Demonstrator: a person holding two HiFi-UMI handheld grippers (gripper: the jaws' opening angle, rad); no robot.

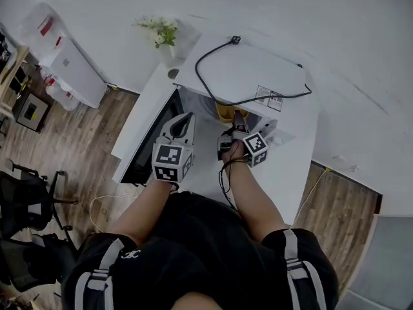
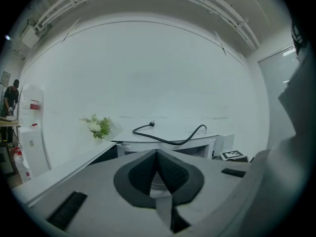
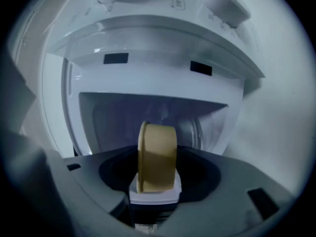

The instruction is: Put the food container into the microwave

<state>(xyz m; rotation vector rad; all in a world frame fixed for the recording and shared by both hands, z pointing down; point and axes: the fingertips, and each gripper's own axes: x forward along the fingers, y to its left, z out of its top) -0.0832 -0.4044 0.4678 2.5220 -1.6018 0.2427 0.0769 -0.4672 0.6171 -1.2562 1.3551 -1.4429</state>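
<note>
The food container [image 3: 157, 157] is a tan round tub, turned on its side, and my right gripper [image 3: 157, 174] is shut on it. It hangs just in front of the open cavity [image 3: 148, 117] of the white microwave [image 1: 251, 70]. In the head view the container [image 1: 226, 113] shows as a yellow patch at the microwave's mouth, ahead of the right gripper [image 1: 237, 117]. My left gripper [image 1: 187, 117] hovers beside the open microwave door [image 1: 150, 141], holding nothing. In the left gripper view its jaws [image 2: 157, 157] stand shut, tips together.
A black power cable [image 1: 213, 82] lies looped on top of the microwave. A vase of flowers [image 1: 158, 31] stands on the white counter's [image 1: 290, 179] far left corner. A white cabinet [image 1: 71, 66] stands at the left, and office chairs [image 1: 26, 205] on the wooden floor.
</note>
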